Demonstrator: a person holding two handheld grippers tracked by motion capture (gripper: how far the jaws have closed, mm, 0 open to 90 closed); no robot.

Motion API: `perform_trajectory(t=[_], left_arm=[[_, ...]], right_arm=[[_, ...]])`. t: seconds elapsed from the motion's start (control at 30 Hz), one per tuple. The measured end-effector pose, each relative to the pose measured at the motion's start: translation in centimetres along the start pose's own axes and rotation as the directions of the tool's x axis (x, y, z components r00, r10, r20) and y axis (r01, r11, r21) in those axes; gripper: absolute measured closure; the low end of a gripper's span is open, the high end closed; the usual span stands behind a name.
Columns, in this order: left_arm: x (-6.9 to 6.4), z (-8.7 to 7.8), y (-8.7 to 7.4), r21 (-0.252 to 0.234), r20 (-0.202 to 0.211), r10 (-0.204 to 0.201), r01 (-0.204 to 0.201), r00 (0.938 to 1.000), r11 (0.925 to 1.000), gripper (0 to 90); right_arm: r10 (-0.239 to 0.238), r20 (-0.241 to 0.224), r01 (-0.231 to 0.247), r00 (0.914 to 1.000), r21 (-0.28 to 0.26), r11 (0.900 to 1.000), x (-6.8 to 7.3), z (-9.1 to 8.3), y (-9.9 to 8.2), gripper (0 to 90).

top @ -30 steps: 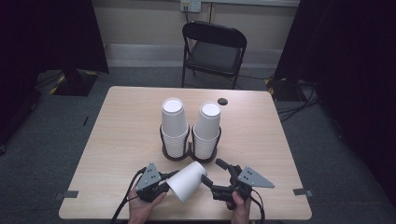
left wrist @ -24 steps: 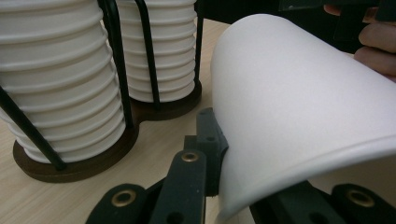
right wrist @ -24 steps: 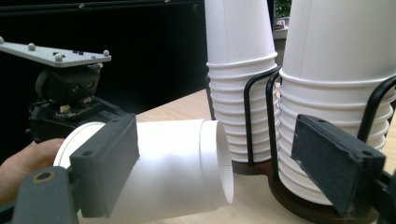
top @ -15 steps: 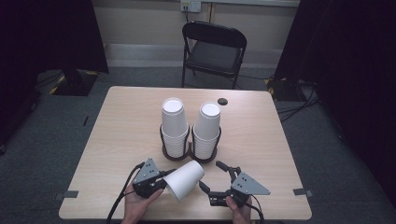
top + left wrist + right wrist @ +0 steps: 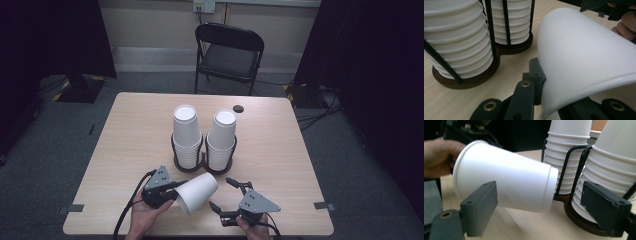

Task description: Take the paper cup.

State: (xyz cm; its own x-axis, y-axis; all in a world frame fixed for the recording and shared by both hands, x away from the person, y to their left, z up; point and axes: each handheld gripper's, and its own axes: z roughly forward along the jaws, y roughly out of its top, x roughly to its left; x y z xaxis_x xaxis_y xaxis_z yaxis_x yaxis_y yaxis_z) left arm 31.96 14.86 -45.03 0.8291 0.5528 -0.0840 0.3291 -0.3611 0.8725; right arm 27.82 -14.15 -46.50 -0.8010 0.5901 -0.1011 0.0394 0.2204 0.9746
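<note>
Dark curtains and a folding chair are seen behind the light wooden table in the high view, where two stacks of white cups stand in a black wire holder at mid-table. Near the front edge, a single white cup is clamped on its side by the left gripper, base toward the stacks; the right gripper is held just beside it, jaws spread wide.

From the left gripper view, the cup's rim is seen pinched between the jaws, the holder close by.

From the right gripper view, the cup is seen lying beyond the wide jaws, untouched by them
</note>
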Motion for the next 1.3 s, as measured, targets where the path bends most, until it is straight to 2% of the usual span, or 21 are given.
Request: perform_trajectory(t=[0.17,0.2,0.27,0.47,0.5,0.53,0.57,0.6,0.63,0.67,0.77,0.83,0.87,0.93,0.97,1.03,1.1,1.13,1.23,1.27,1.3], left_arm=[[0.1,0.2,1.1,0.069,0.007,0.022,-0.022,0.9997,0.9974,86.0],[0.1,0.1,1.2,0.075,0.008,0.026,-0.027,0.9996,0.9968,86.0],[0.0,0.2,1.3,0.086,0.01,0.03,-0.031,0.9995,0.9958,86.0],[0.1,0.5,1.8,0.125,0.017,0.031,-0.033,0.9994,0.9916,86.0],[0.1,0.6,1.9,0.137,0.022,0.031,-0.033,0.9993,0.99,86.0],[0.1,0.6,2.0,0.143,0.02,0.036,-0.038,0.9992,0.9889,86.1],[0.0,0.6,2.1,0.152,0.018,0.036,-0.038,0.9992,0.9877,86.1],[0.0,0.7,2.3,0.159,0.021,0.036,-0.039,0.9991,0.9865,86.1],[0.0,0.7,2.3,0.159,0.021,0.036,-0.039,0.9991,0.9865,86.1],[0.0,0.8,2.3,0.161,0.023,0.033,-0.036,0.9992,0.9863,86.1],[0.1,1.0,2.6,0.177,0.031,0.026,-0.031,0.9992,0.9836,86.1],[0.1,1.2,2.8,0.188,0.045,0.022,-0.03,0.9988,0.9817,86.1],[0.0,1.4,2.9,0.205,0.053,0.027,-0.037,0.9982,0.9781,86.1],[-0.1,1.7,3.1,0.218,0.05,0.028,-0.038,0.9984,0.9752,86.1],[-0.1,1.8,3.3,0.228,0.055,0.031,-0.043,0.998,0.9728,86.1],[0.0,2.0,3.6,0.226,0.065,0.011,-0.026,0.9978,0.9738,86.1],[-0.1,2.2,3.9,0.247,0.056,0.026,-0.039,0.9981,0.9681,86.1],[-0.2,2.3,4.0,0.255,0.052,0.03,-0.042,0.9982,0.9659,86.1],[-0.1,2.4,4.3,0.279,0.062,0.034,-0.05,0.9975,0.9591,86.1],[-0.1,2.5,4.4,0.28,0.065,0.028,-0.045,0.9975,0.9589,86.1],[-0.1,2.6,4.4,0.279,0.067,0.021,-0.039,0.9975,0.9594,86.1]], right_arm=[[-0.107,0.028,0.106,0.9939,0.026,0.994,0.3,0.1,0.0,13.1],[-0.146,0.04,0.145,0.9884,0.048,0.9884,0.5,0.2,-0.1,13.1],[-0.193,0.04,0.19,0.9804,0.068,0.9794,0.7,0.2,-0.3,13.1],[-0.303,0.046,0.297,0.9518,0.108,0.9487,1.3,0.5,-0.6,13.1],[-0.327,0.051,0.32,0.9437,0.11,0.941,1.3,0.5,-0.6,13.1],[-0.361,0.046,0.353,0.9315,0.123,0.9275,1.5,0.6,-0.5,13.1],[-0.361,0.046,0.353,0.9315,0.123,0.9275,1.5,0.6,-0.5,13.1],[-0.385,0.044,0.378,0.922,0.12,0.9183,1.6,0.7,-0.6,14.3],[-0.385,0.044,0.378,0.922,0.12,0.9183,1.6,0.7,-0.6,14.3],[-0.401,0.047,0.393,0.9148,0.122,0.9112,1.7,0.8,-0.6,14.4],[-0.462,0.059,0.452,0.8848,0.131,0.8823,2.0,1.0,-0.6,14.4],[-0.516,0.065,0.502,0.8541,0.153,0.851,2.3,1.2,-0.6,14.4],[-0.516,0.065,0.502,0.8541,0.153,0.851,2.3,1.2,-0.6,14.4],[-0.546,0.06,0.531,0.8356,0.167,0.8308,2.5,1.4,-0.6,14.3],[-0.575,0.056,0.56,0.8161,0.172,0.8107,2.6,1.6,-0.7,14.4],[-0.578,0.053,0.562,0.814,0.18,0.8073,2.7,1.6,-0.7,14.4],[-0.592,0.065,0.573,0.8036,0.187,0.7982,2.8,1.8,-0.7,14.3],[-0.586,0.058,0.568,0.8079,0.19,0.801,2.9,1.8,-0.7,14.3],[-0.595,0.059,0.573,0.8012,0.211,0.7918,2.9,1.9,-0.7,14.2],[-0.608,0.063,0.583,0.7911,0.222,0.7814,2.9,2.0,-0.7,14.2],[-0.616,0.066,0.589,0.7852,0.229,0.7752,3.0,2.1,-0.7,14.2]])
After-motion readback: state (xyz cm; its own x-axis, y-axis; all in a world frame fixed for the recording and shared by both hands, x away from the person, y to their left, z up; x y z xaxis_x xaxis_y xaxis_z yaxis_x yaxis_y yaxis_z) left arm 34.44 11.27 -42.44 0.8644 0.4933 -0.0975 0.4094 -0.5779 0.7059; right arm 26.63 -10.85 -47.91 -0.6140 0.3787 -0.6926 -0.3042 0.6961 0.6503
